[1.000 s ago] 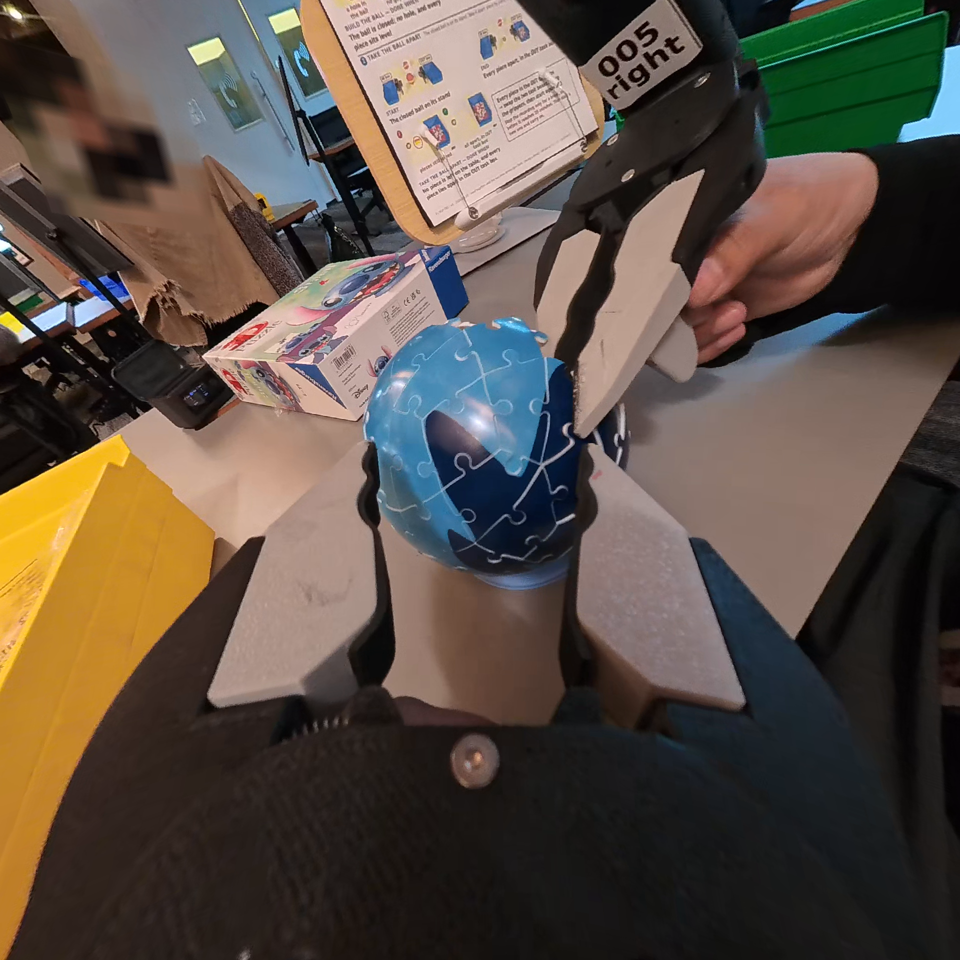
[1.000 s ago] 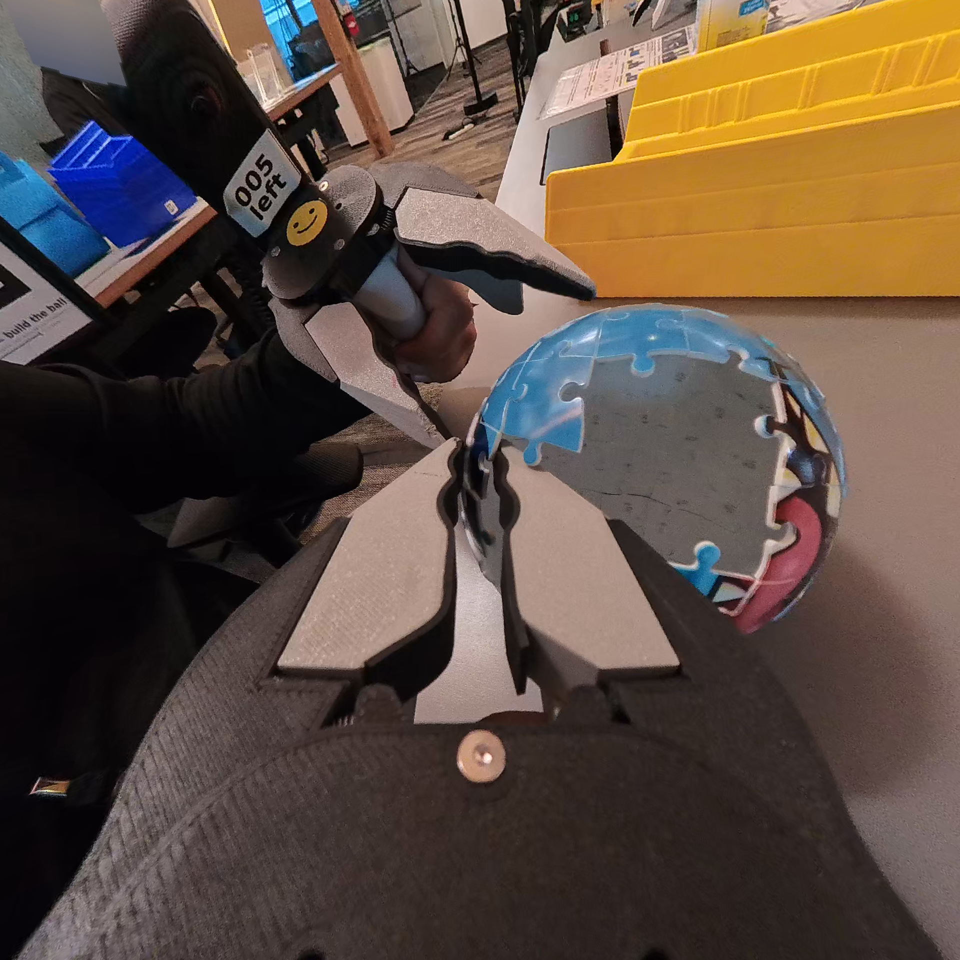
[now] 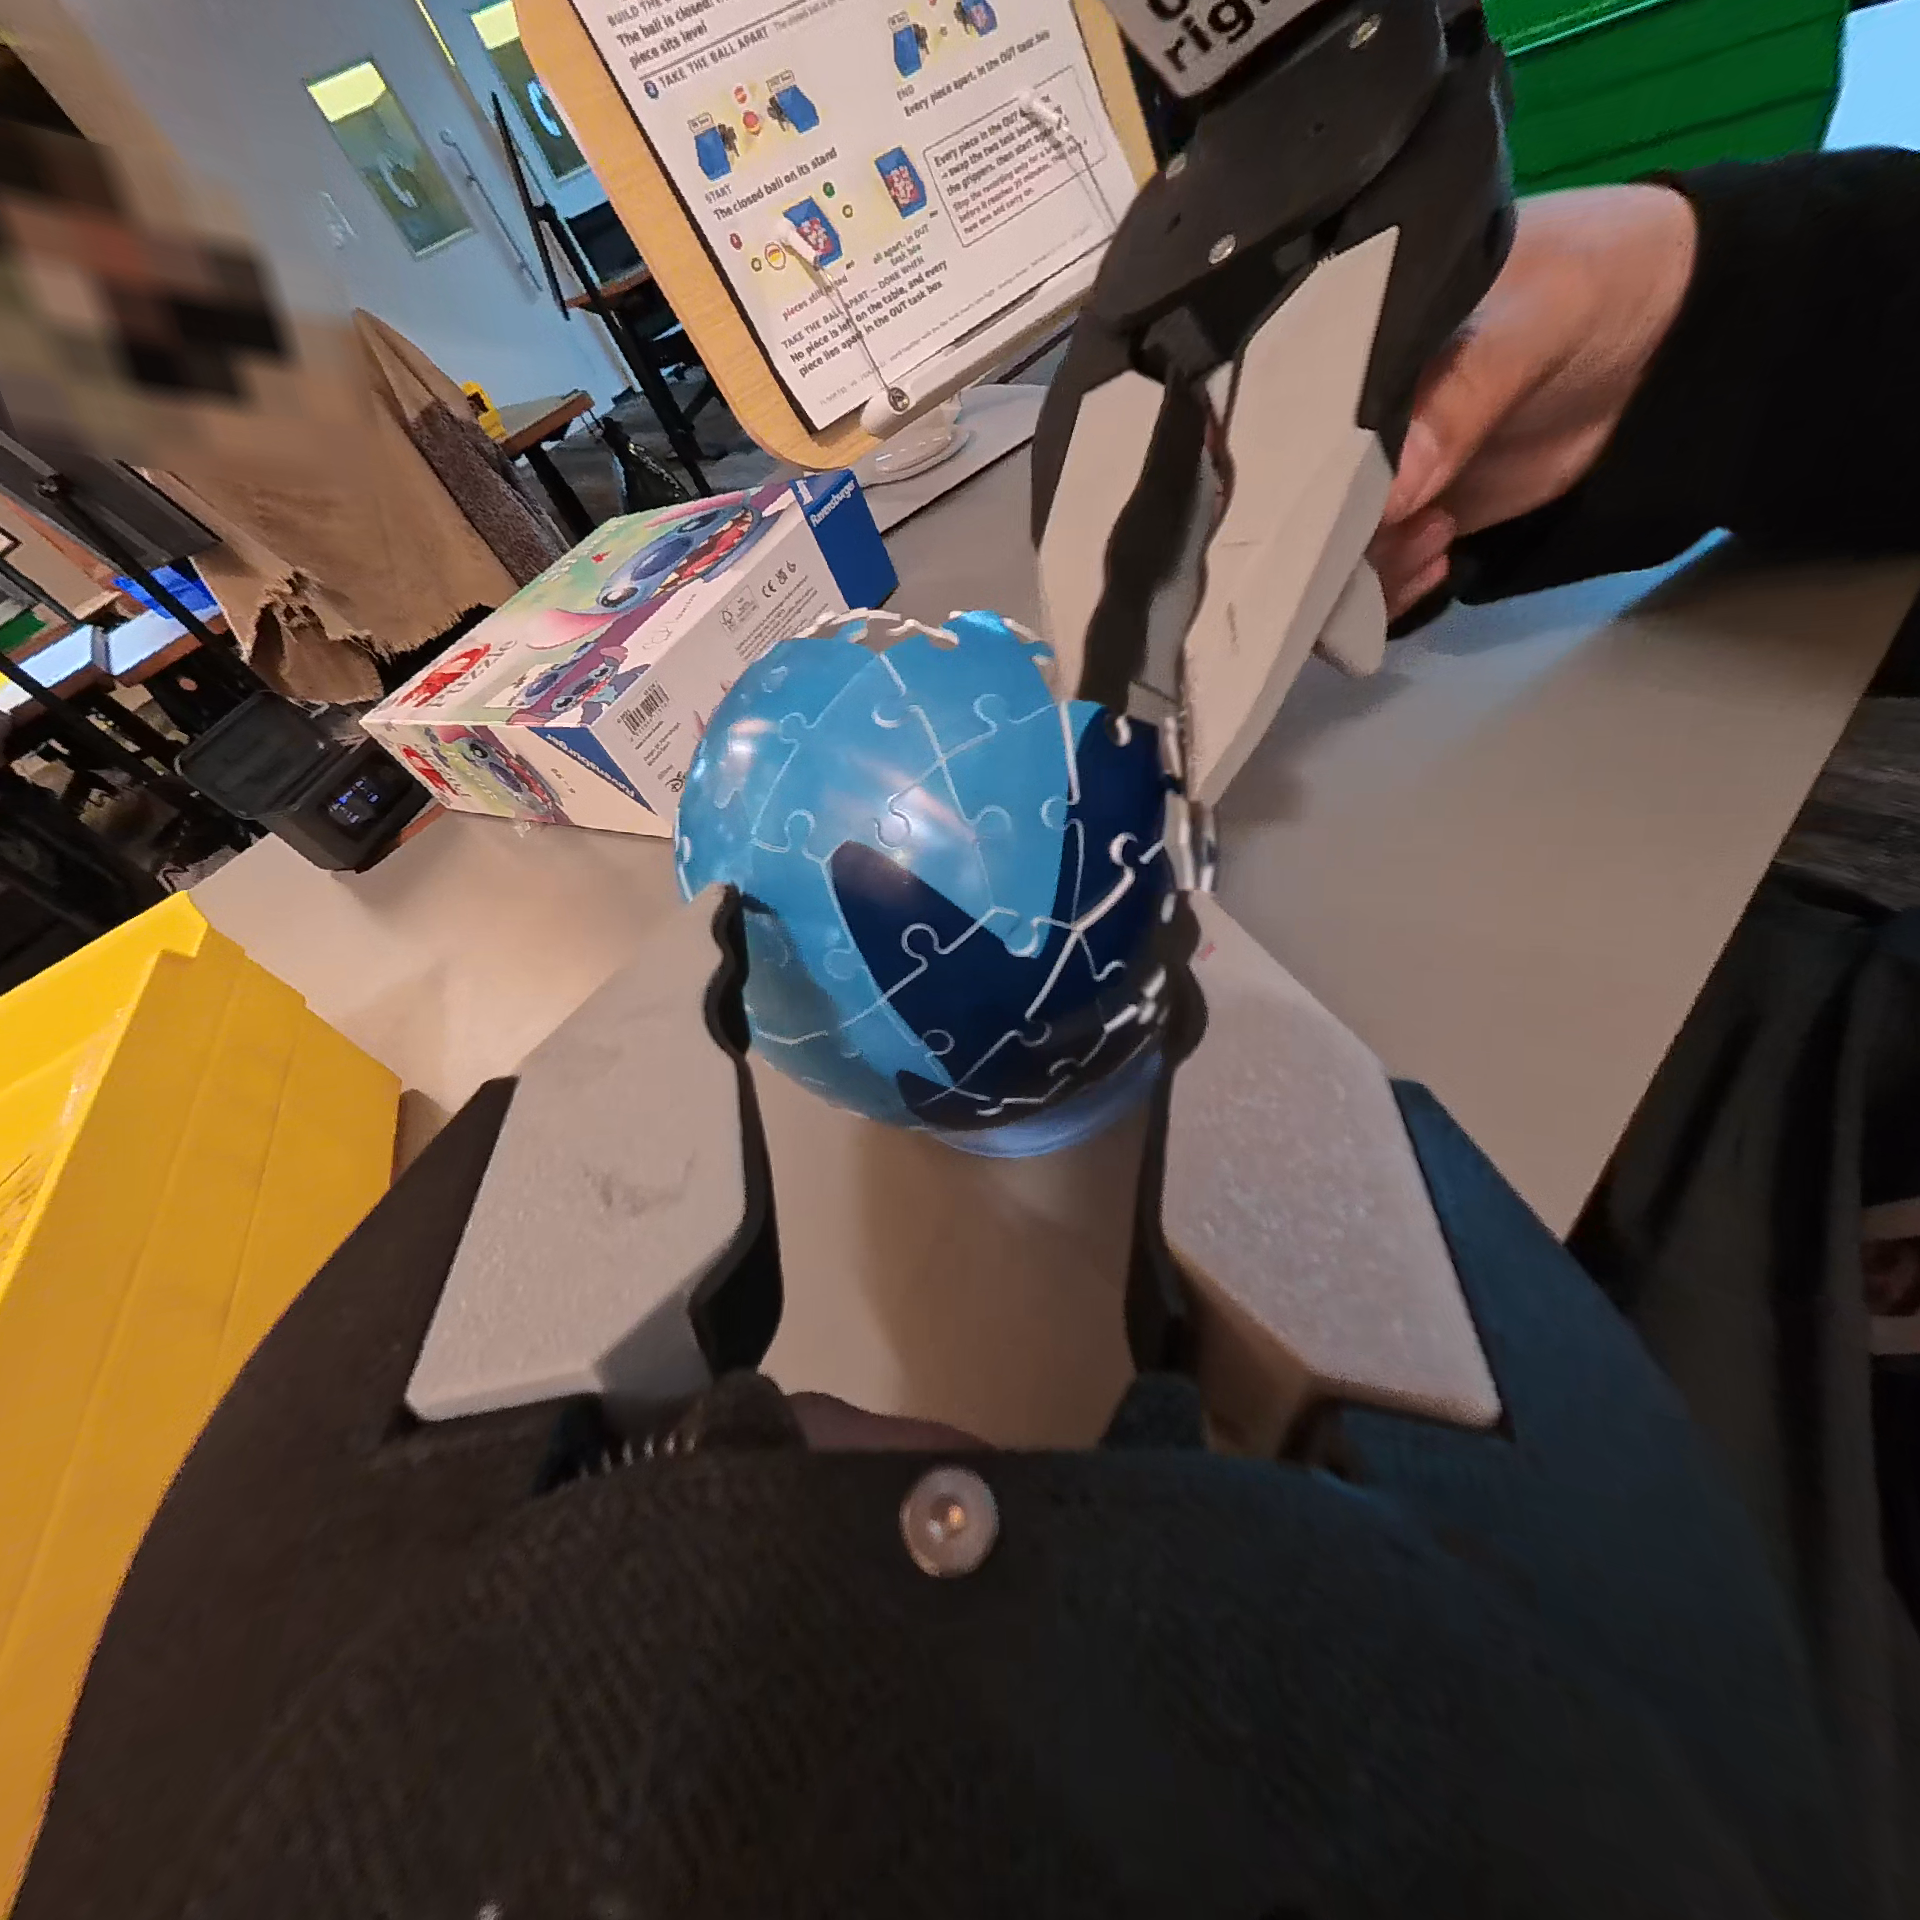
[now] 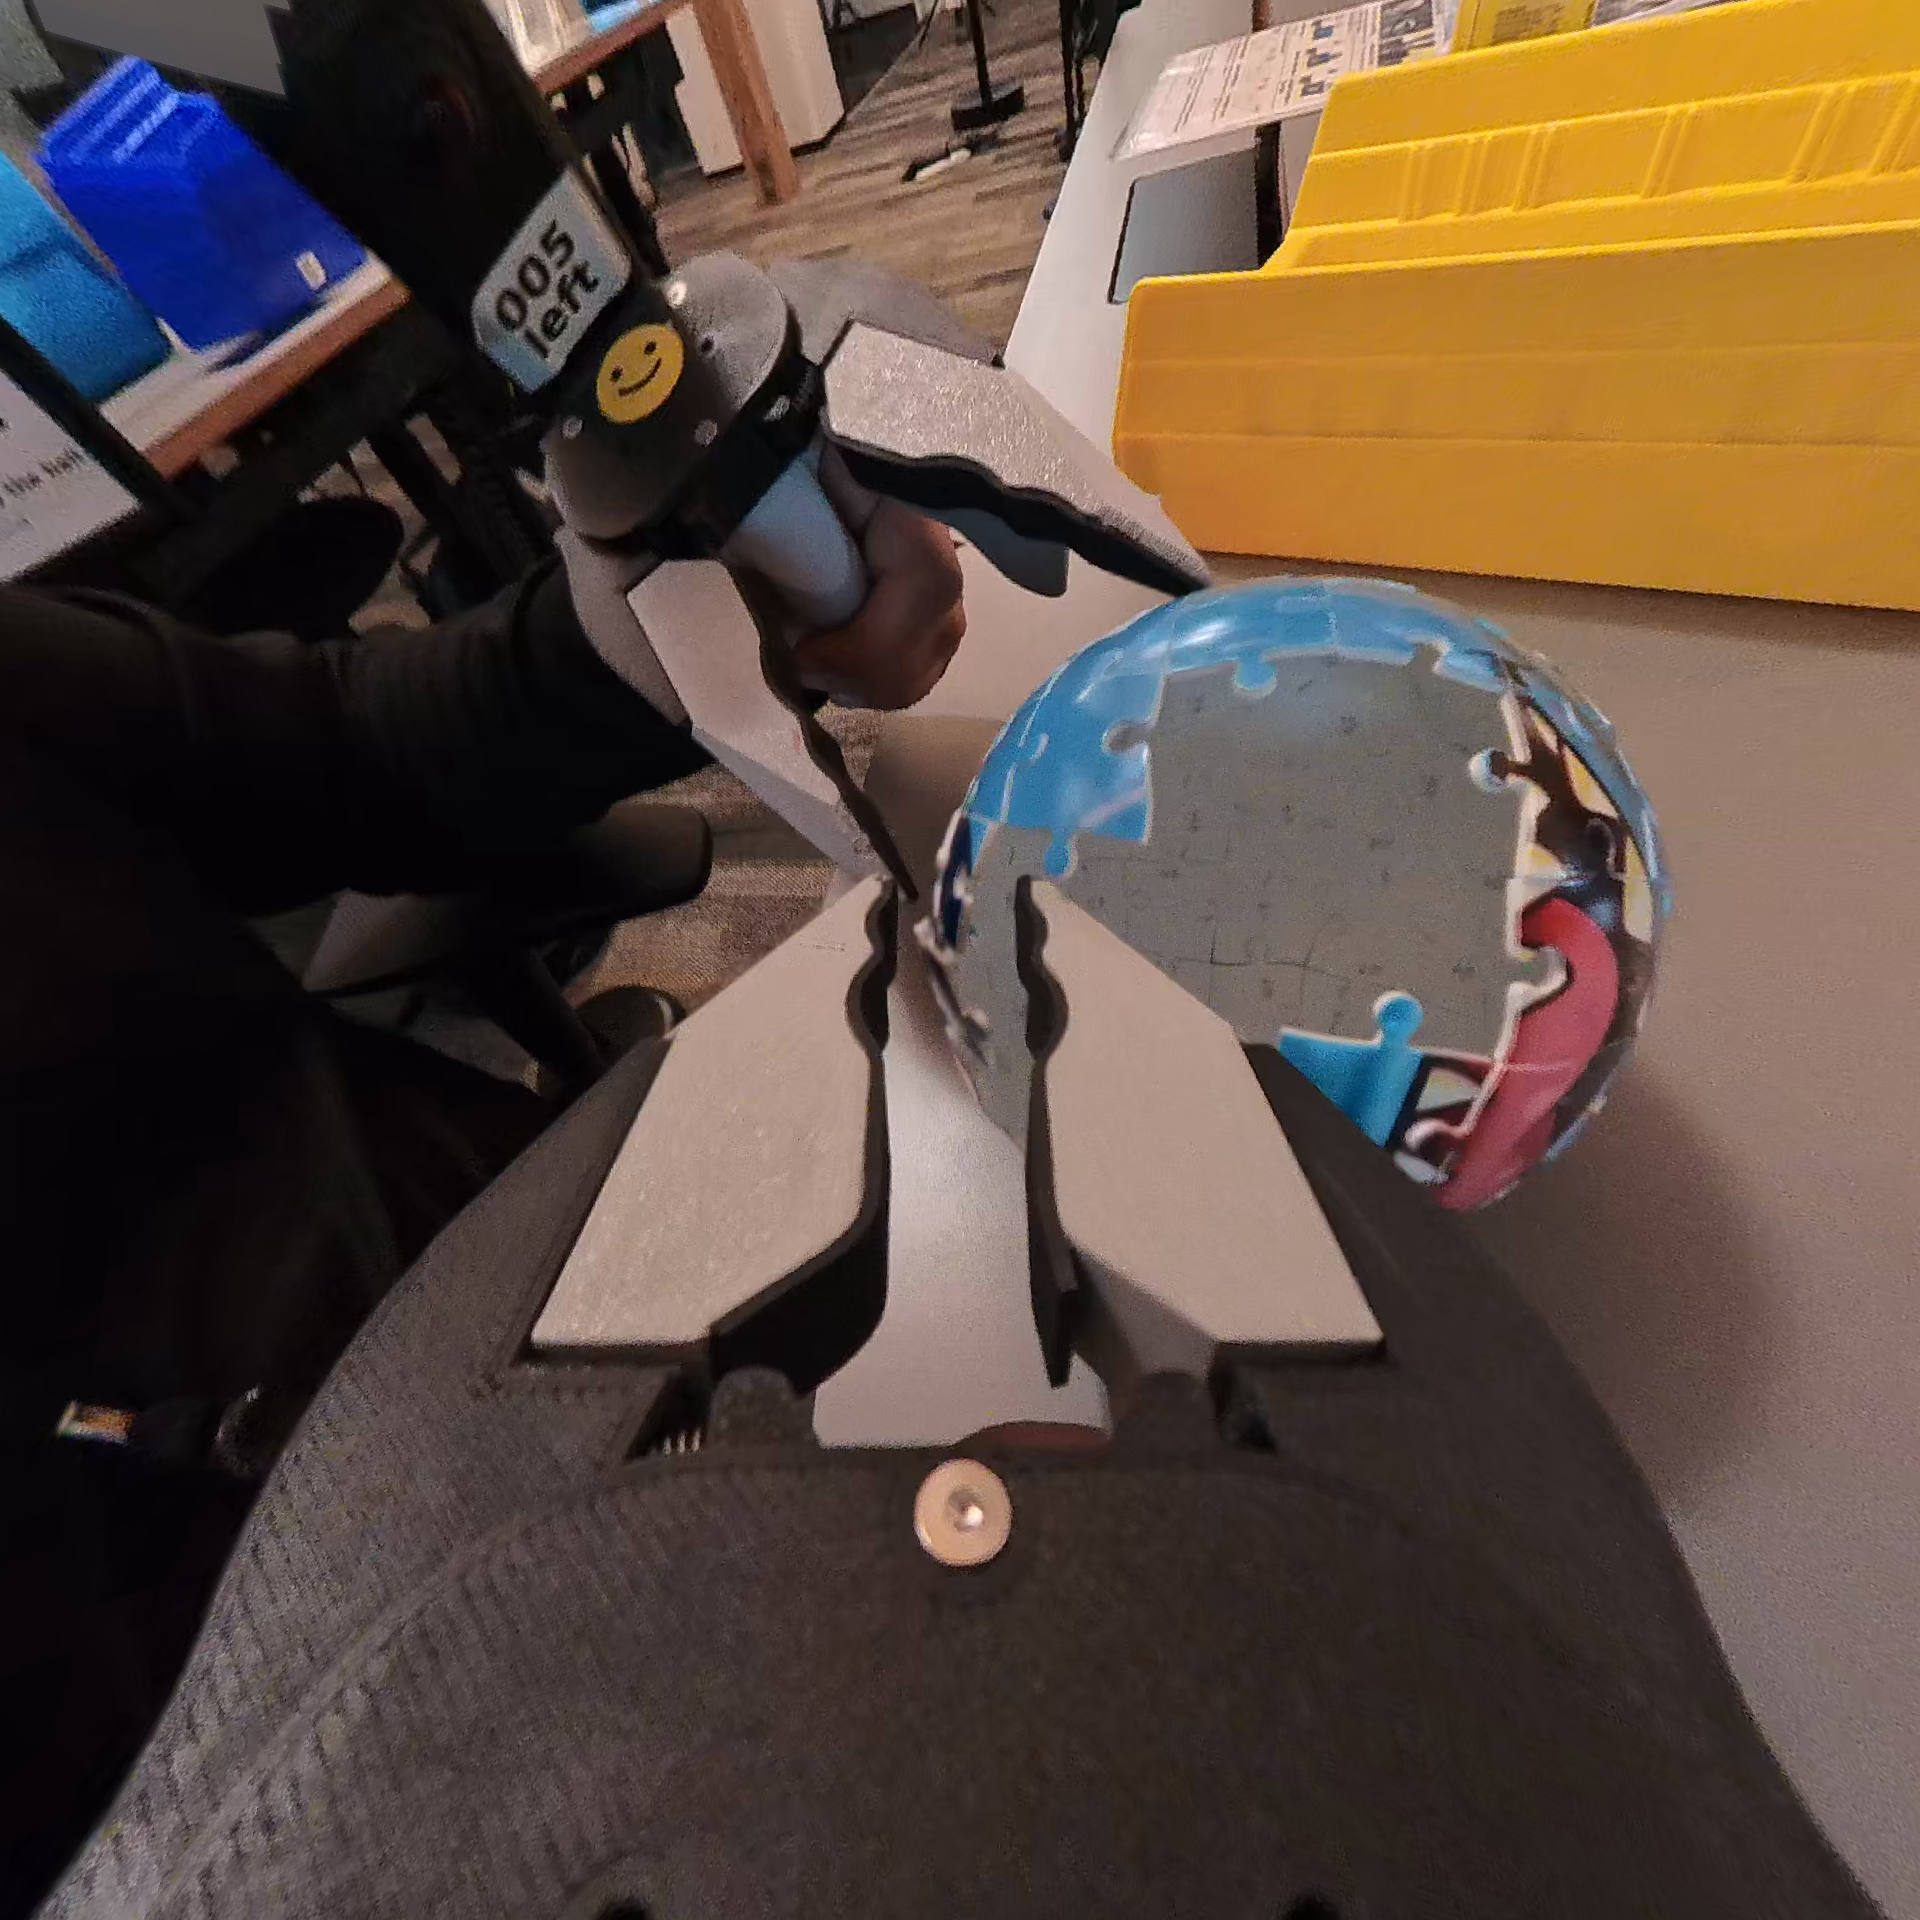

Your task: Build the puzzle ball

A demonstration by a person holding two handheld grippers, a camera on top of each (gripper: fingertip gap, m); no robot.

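The puzzle ball [image 3: 914, 831] is a partly built blue shell with a large open gap showing its grey inside in the right wrist view [image 4: 1299, 831]. My left gripper [image 3: 951, 935] is shut on the ball, one finger on each side, and holds it just above the table; it also shows in the right wrist view [image 4: 1049, 738]. My right gripper [image 4: 956, 904] is open a little, its fingers straddling the jagged rim of the shell beside the gap. In the left wrist view the right gripper [image 3: 1164, 738] comes down from above onto the ball's right edge.
The grey table [image 3: 1455, 935] carries the puzzle's box [image 3: 623, 675] behind the ball and an instruction board [image 3: 862, 208] at the back. A yellow bin [image 3: 156, 1143] stands at the left, also in the right wrist view [image 4: 1558, 364]. Green bins [image 3: 1662, 83] are far right. Both grippers' tips are close together, under 4 cm apart.
My right gripper's jaws have widened from a pinch on the shell's rim to a loose straddle. The left gripper still holds the ball, which has shifted only slightly.
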